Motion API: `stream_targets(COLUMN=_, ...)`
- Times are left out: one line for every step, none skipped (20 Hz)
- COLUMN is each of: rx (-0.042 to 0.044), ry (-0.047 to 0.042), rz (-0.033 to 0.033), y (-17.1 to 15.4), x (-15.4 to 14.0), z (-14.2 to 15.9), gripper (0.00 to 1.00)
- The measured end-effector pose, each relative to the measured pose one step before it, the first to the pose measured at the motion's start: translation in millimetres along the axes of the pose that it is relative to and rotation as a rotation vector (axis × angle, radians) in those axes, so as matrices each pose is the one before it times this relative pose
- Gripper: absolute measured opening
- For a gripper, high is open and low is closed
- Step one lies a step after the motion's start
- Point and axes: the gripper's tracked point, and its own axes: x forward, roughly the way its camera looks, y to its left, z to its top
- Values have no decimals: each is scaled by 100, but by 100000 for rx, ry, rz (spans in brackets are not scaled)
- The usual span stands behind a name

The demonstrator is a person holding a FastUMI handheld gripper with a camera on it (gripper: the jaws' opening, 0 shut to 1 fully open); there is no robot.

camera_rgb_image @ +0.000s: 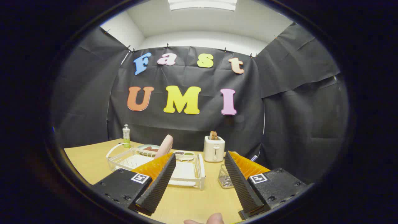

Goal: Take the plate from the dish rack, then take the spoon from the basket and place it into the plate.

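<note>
- Gripper held above the near side of the light wooden table, fingers spread wide with nothing between them. Looks like a start pose, high enough to take in the whole layout.
- White wire-and-plastic dish rack sits just ahead of the fingers, partly behind the left one. Its flat white tray faces the gripper.
- Pale pink plate stands on edge in the rack's slots, tilted slightly. On edge its rim sticks up free, so my guess is a rim pinch from above will work.
- Small metal wire basket sits right of the rack, just beside the right finger, which partly hides it. Can't make out the spoon inside it.
- White two-slot toaster with toast poking out stands beyond the basket, near the back wall. Not part of the task.
- Clear bottle with green liquid stands at the far left corner of the rack.
- Round plate with dark food lies flat behind the rack.
- Person's fingertip shows just behind the fingers.
- Task judged not started: plate in rack, jaws empty.
</note>
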Motion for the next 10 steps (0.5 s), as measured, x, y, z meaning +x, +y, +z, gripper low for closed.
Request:
stream_targets(rx=165, ry=-483, rz=446, y=281, x=29, z=99, gripper=100)
stream_targets(rx=682, ry=-711, rz=1190, y=342, x=-55, z=133, gripper=100)
stream_targets(rx=583, ry=-477, rz=1319, y=504, x=-17, z=136, gripper=100)
stream_targets(rx=-170, ry=76, rz=414, y=124, x=145, z=-170, gripper=100)
stream_targets(rx=-891, ry=45, rz=-140, y=-8, x=36, z=-37, gripper=100)
stream_targets(rx=-1066, ry=-487, rz=-162, y=67, x=-4, z=20, gripper=100)
stream_targets(rx=-721, ry=-462, rz=-183, y=48, x=-22, z=152, gripper=100)
stream_targets(rx=-75, ry=-1040, rz=244, y=154, x=-4, z=146, gripper=100)
stream_targets(rx=106, ry=439, rz=-4, y=147, x=-7, z=23, gripper=100)
stream_targets(rx=-187, ry=426, rz=423, y=152, x=78, z=-302, gripper=100)
